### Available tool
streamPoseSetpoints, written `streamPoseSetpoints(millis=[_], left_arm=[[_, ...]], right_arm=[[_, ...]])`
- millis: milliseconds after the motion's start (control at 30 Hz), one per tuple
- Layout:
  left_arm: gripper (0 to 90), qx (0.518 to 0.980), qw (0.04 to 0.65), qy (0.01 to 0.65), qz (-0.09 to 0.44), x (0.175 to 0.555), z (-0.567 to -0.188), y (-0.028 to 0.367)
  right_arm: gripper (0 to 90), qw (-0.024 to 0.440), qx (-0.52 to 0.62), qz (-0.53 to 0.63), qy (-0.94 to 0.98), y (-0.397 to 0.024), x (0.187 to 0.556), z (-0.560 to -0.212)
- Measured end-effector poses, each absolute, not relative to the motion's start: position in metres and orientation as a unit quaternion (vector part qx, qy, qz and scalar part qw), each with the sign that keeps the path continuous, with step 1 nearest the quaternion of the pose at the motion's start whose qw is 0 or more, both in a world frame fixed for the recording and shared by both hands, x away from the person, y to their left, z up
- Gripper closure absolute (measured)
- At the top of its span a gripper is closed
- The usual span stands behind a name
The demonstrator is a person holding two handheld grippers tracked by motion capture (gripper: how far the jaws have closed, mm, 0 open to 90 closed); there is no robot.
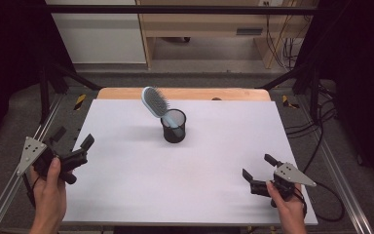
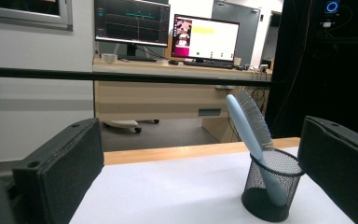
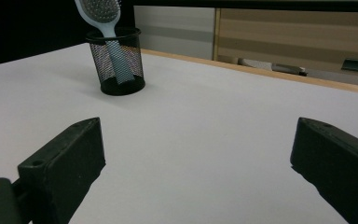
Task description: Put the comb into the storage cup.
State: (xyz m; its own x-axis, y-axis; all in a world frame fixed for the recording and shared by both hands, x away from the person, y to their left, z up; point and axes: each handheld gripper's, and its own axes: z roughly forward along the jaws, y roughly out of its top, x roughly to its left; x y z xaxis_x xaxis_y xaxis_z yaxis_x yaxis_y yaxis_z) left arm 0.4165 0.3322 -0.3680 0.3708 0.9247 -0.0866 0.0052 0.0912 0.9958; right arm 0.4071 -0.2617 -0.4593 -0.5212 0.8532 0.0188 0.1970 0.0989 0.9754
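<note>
Both my grippers, left (image 1: 80,148) and right (image 1: 259,170), are spread and empty; bumping the leaning brush (image 1: 157,102) could topple its light cup (image 1: 174,127).

No text, label, brand or number can be read in these pictures. In the left gripper view, the two flat computer monitors (image 2: 168,30) on the wooden desk (image 2: 168,88) behind the table show coloured windows and lines, but their writing is too small and blurred to read.
</note>
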Motion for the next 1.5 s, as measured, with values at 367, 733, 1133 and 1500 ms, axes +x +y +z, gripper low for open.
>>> streamPoseSetpoints(millis=[367, 733, 1133, 1500], left_arm=[[0.3, 0.55, 0.615, 0.431, 0.366, 0.406, -0.393, 0.337], [0.3, 0.549, 0.621, 0.436, 0.351, 0.404, -0.414, 0.333], [0.3, 0.555, 0.624, 0.431, 0.342, 0.403, -0.428, 0.323], [0.3, 0.569, 0.62, 0.422, 0.338, 0.402, -0.432, 0.314]], right_arm=[[3.2, 0.3, 0.386, 0.547, 0.68, -0.262, 0.406, -0.459], [3.2, 0.302, 0.385, 0.544, 0.682, -0.263, 0.407, -0.461], [3.2, 0.3, 0.385, 0.542, 0.684, -0.262, 0.407, -0.461], [3.1, 0.303, 0.384, 0.541, 0.684, -0.262, 0.406, -0.461]])
